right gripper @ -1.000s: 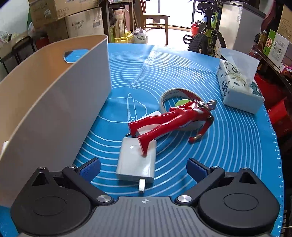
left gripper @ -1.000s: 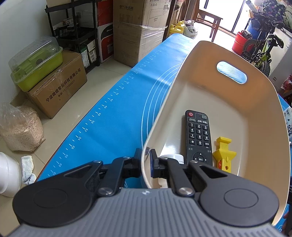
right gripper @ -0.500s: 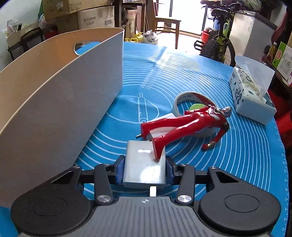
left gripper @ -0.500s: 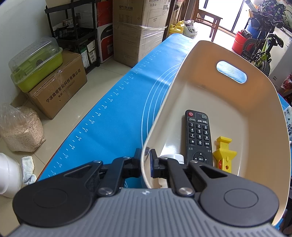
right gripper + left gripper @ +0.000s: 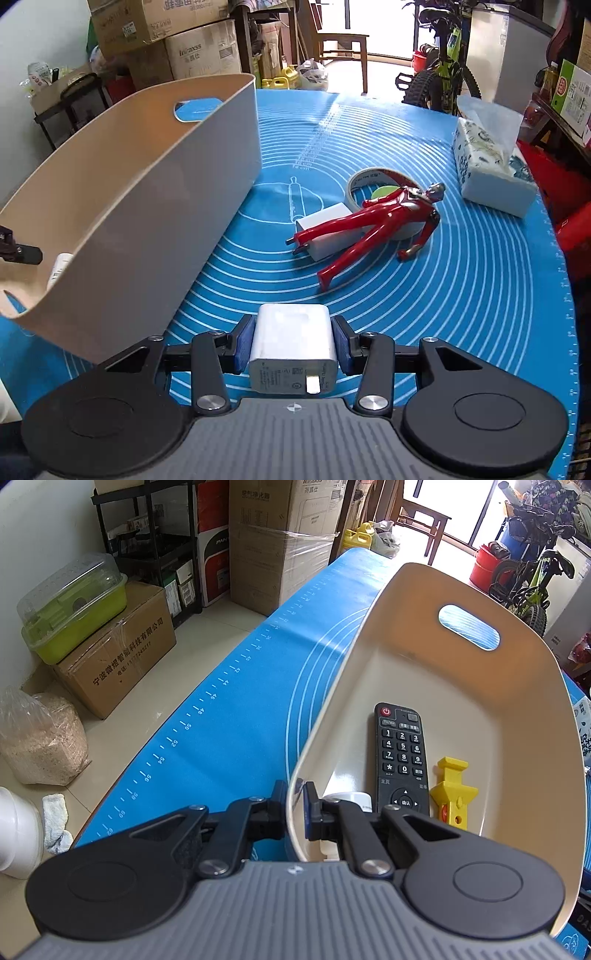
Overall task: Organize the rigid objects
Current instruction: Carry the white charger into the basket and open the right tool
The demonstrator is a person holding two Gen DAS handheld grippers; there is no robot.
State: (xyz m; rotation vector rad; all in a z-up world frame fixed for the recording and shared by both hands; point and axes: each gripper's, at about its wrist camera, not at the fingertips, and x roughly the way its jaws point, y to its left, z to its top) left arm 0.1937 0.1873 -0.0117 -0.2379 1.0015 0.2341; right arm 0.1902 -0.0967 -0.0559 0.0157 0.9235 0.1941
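Note:
A beige plastic basket (image 5: 532,716) stands on the blue mat; it also shows in the right wrist view (image 5: 147,206). My left gripper (image 5: 294,808) is shut on the basket's near rim. Inside lie a black remote (image 5: 402,760), a yellow toy piece (image 5: 453,794) and a white object (image 5: 349,799) partly hidden by my fingers. My right gripper (image 5: 293,347) is shut on a white charger (image 5: 293,350), held above the mat beside the basket. A red figure (image 5: 384,225) lies across a second white charger (image 5: 327,230) and a tape roll (image 5: 373,181).
A tissue pack (image 5: 487,166) lies at the mat's far right. The mat's left edge (image 5: 177,734) drops to a floor with cardboard boxes (image 5: 118,661), a green container (image 5: 74,609) and a bag (image 5: 40,746). A bicycle (image 5: 443,74) and chair stand beyond the table.
My right gripper closed on the white charger and lifted it off the mat, pulling it from under the red figure's leg. The left gripper stays shut on the basket rim.

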